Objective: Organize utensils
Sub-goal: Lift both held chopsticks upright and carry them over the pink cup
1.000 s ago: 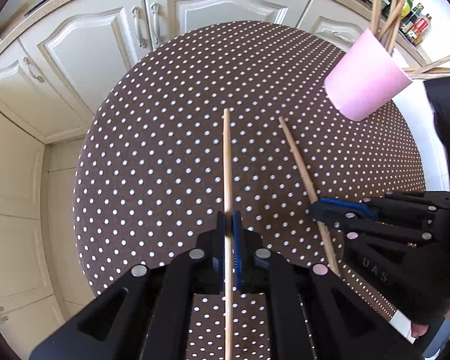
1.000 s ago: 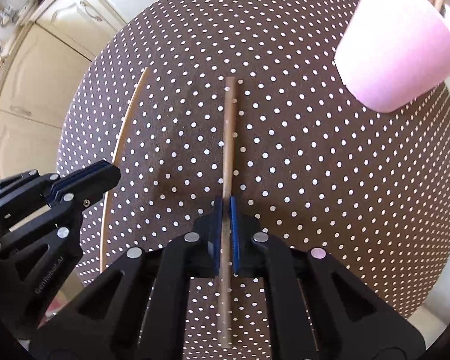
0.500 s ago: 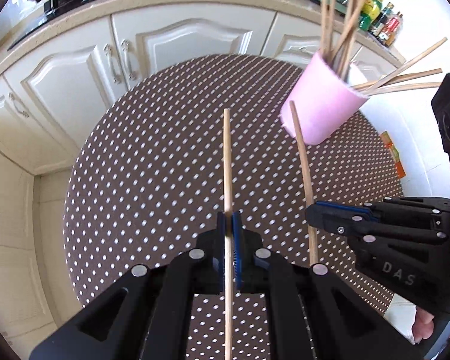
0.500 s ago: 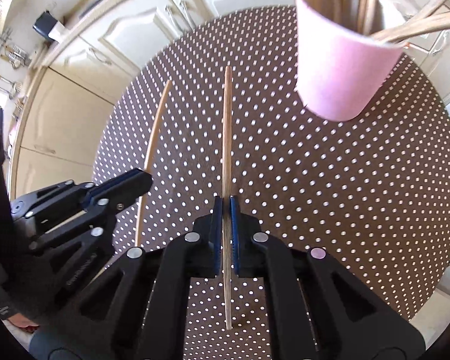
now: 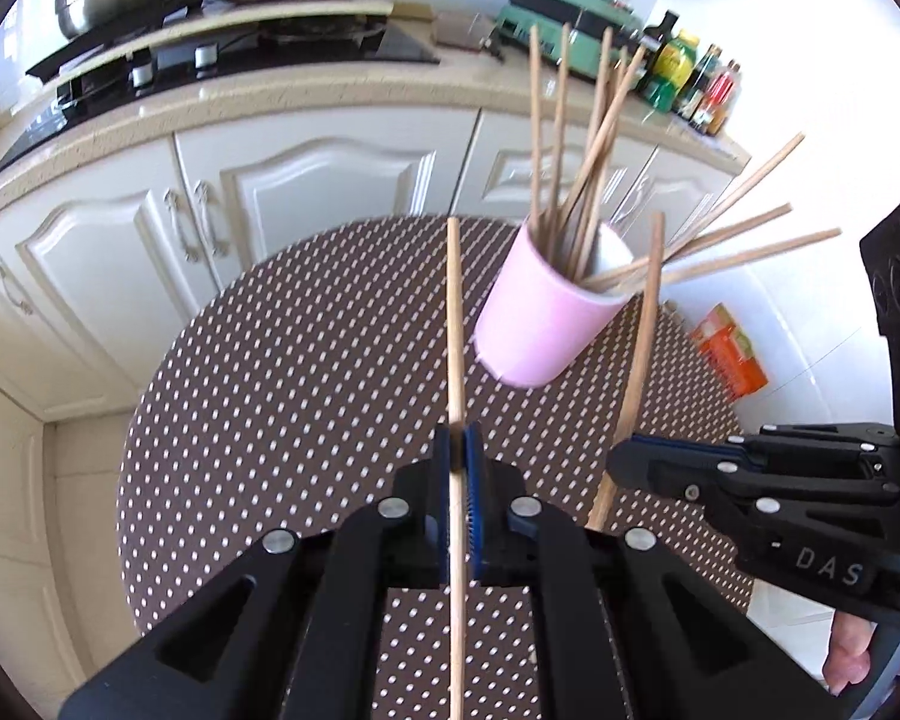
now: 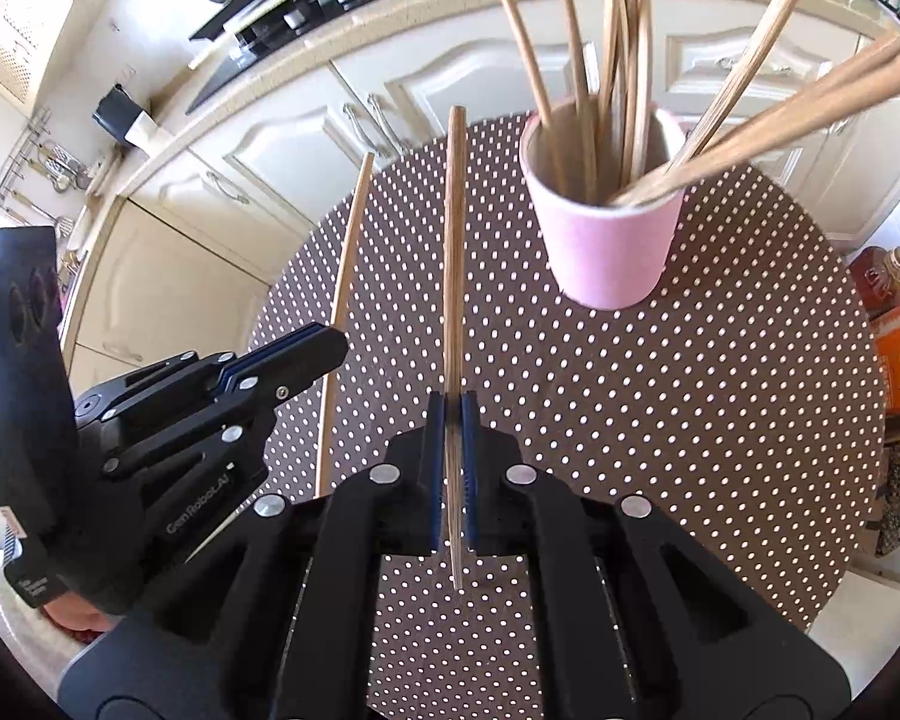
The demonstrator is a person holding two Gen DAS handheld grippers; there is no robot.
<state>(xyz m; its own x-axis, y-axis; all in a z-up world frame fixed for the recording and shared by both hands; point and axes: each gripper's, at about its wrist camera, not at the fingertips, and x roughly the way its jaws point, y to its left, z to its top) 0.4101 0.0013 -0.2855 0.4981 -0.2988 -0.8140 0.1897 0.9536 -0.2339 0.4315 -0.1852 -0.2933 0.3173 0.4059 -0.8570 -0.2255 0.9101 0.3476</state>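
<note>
My left gripper is shut on a wooden chopstick that points forward above the table. My right gripper is shut on another wooden chopstick, also lifted. Each gripper shows in the other's view: the right gripper at right, the left gripper at left. A pink cup holding several chopsticks stands on the far right of the table; it also shows in the right wrist view.
The round table has a brown cloth with white dots. White kitchen cabinets and a counter with a stove, pans and bottles stand behind. An orange box lies on the floor at right.
Both grippers have lifted their chopsticks off the table and tilted up, so the cup's rim and the counter have come into view.
</note>
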